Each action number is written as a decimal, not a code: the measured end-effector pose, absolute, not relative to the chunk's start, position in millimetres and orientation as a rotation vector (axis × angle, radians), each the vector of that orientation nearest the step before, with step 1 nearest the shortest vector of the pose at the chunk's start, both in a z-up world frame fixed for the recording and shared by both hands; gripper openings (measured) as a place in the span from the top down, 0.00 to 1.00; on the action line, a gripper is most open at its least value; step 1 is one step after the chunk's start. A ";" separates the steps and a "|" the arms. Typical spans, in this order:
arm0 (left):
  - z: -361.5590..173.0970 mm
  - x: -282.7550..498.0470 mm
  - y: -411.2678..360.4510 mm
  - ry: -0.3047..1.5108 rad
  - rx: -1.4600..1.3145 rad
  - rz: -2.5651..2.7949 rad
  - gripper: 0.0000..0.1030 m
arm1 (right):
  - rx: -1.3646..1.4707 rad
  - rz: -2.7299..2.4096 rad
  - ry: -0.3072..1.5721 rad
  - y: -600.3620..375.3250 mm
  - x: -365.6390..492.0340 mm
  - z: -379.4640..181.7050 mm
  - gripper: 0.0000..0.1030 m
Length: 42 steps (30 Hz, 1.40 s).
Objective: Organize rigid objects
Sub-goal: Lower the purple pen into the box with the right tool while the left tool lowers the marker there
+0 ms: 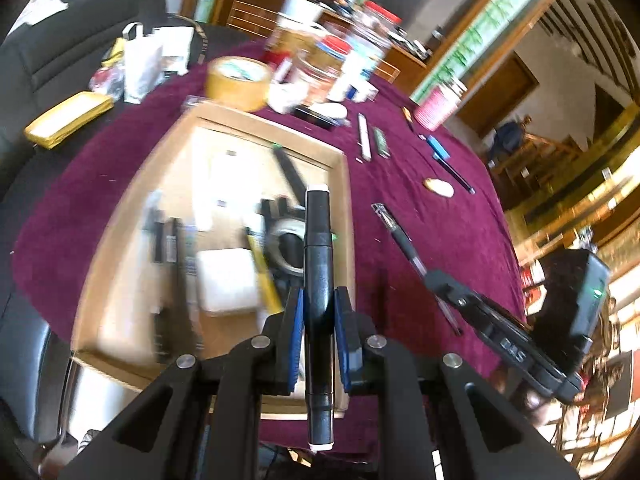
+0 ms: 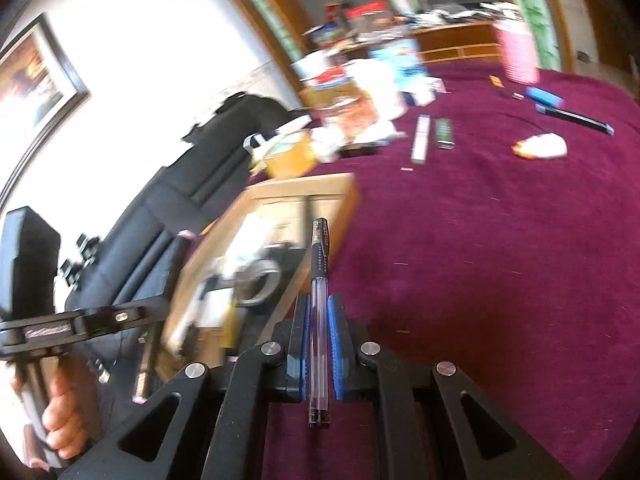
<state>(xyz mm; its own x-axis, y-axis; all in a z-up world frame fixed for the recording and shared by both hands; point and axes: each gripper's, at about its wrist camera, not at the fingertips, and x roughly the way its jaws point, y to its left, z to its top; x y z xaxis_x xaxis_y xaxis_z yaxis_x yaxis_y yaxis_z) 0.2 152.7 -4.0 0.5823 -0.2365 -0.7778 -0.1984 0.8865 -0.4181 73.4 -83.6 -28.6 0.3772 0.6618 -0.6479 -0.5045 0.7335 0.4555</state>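
Observation:
My left gripper (image 1: 320,294) is shut on a thick black marker (image 1: 318,232) with white ends, held above the right side of an open cardboard box (image 1: 347,200). The box holds a clear tape roll (image 1: 286,246), a white block (image 1: 226,280) and several pens. My right gripper (image 2: 319,300) is shut on a clear pen with a black grip (image 2: 320,252), above the purple cloth next to the box's right wall (image 2: 348,200). In the left wrist view the right gripper (image 1: 434,278) and its pen (image 1: 402,238) show at the right.
On the purple cloth (image 2: 480,260) lie a white oval object (image 2: 542,146), a dark pen (image 2: 576,118), a blue lighter (image 2: 544,96), a white stick (image 2: 421,138) and a green stick (image 2: 445,132). A yellow tape roll (image 1: 238,80), jars and a pink cup (image 1: 436,106) stand behind.

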 end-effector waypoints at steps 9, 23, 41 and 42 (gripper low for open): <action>-21.7 4.4 222.9 0.958 -0.565 0.070 0.86 | 0.099 0.784 0.954 -15.0 93.4 -32.0 0.92; -59.6 30.1 250.0 1.009 -0.571 0.094 0.86 | 0.023 0.724 1.014 31.4 137.3 -54.2 0.92; -75.1 38.1 246.9 1.036 -0.531 0.121 0.86 | -0.060 0.702 1.028 55.7 140.6 -66.6 0.92; -75.0 38.2 245.8 1.034 -0.524 0.124 0.86 | -0.062 0.700 1.028 56.6 140.5 -67.5 0.92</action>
